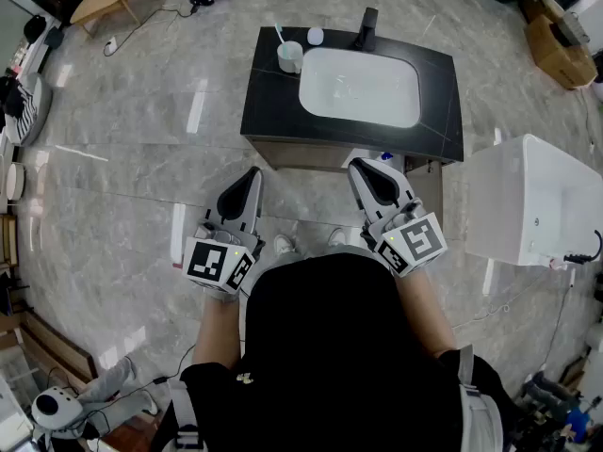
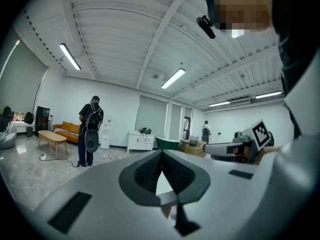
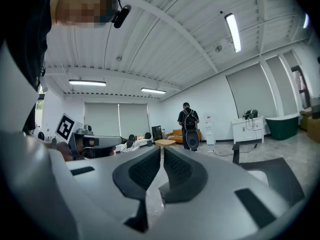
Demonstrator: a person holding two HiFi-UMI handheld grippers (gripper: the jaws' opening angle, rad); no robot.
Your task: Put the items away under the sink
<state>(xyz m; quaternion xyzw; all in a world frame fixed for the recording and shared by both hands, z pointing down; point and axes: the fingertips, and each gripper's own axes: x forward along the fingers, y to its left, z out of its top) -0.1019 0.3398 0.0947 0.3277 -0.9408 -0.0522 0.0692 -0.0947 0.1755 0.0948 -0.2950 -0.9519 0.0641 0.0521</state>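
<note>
Squarely facing the sink, a person holds two grippers.
Left gripper and right gripper: jaws closed, nothing held, near the dark counter.

The countertop covers nearly all of the cabinet beneath it in the head view. A white item with a blue top shows only partly behind the right gripper. The cup holds something too small to identify.
</note>
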